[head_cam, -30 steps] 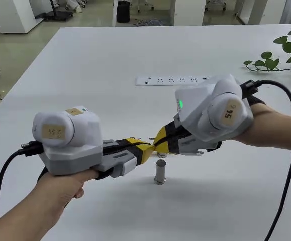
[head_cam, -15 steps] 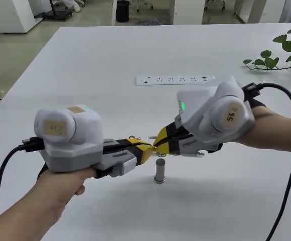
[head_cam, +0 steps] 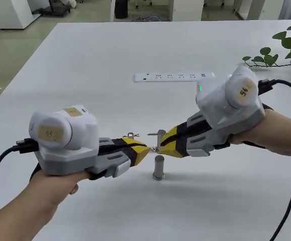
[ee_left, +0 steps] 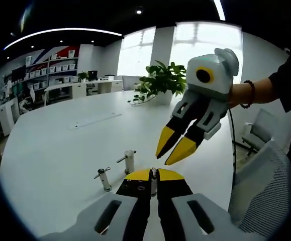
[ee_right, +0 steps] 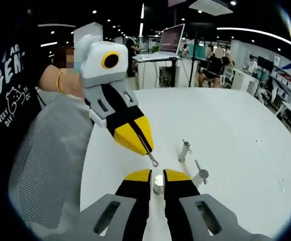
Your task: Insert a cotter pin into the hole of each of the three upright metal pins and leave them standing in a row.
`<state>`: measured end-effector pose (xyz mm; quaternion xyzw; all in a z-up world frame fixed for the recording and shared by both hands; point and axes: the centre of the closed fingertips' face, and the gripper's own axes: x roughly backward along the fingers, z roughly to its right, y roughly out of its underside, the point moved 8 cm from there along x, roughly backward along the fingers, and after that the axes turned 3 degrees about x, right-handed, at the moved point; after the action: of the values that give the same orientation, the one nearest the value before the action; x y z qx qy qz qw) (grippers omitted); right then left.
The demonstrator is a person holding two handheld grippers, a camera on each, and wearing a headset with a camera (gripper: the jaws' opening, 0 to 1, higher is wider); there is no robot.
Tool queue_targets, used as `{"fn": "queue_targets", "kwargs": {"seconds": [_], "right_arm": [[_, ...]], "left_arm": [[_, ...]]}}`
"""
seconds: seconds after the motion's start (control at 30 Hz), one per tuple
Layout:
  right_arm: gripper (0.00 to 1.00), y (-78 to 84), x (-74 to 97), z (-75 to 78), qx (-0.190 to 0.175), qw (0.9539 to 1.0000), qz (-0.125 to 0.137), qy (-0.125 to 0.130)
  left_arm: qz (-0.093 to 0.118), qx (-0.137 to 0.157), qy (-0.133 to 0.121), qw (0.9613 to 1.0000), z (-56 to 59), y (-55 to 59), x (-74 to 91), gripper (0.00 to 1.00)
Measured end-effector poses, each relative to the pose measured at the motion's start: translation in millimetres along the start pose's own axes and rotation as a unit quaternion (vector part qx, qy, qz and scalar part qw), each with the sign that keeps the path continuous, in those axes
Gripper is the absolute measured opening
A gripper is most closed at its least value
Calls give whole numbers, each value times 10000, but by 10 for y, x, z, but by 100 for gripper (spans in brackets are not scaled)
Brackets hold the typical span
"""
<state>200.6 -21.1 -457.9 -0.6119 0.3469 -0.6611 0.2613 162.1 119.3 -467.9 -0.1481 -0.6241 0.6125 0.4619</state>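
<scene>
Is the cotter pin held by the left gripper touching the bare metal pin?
Apart. The right gripper view shows the cotter pin's looped end above the metal pin's top, white table between them.

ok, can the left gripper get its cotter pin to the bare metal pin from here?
Probably yes. The left gripper is shut on the cotter pin, and the bare metal pin stands just off its tip, nothing between. The right gripper, jaws open, hangs close by and may crowd the approach.
</scene>
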Motion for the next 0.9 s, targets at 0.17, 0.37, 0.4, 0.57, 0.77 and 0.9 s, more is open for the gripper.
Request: {"fn": "queue_targets", "kwargs": {"seconds": [0.17,0.37,0.4,0.57,0.77,0.9], "right_arm": [[7,66,25,-10,-484,9981,273,-264],[9,134,29,-124,-678,9954,354,-577],[9,144,28,-148,-686,9950,347,-645],[9,180,21,-218,-738,9927,325,-898],[9,194,17,-289,-682,9907,297,-1144],[8,195,11,-340,-736,9879,327,-1327]], "left_arm": [[-24,-347,160,9993,55,48,-10,0],[-71,-509,288,9983,101,116,-25,0],[-58,-542,309,9980,112,120,-25,0],[-66,-709,517,9961,150,134,-16,0],[36,-808,818,9934,186,114,20,0],[97,-849,1022,9911,242,100,28,0]]}}
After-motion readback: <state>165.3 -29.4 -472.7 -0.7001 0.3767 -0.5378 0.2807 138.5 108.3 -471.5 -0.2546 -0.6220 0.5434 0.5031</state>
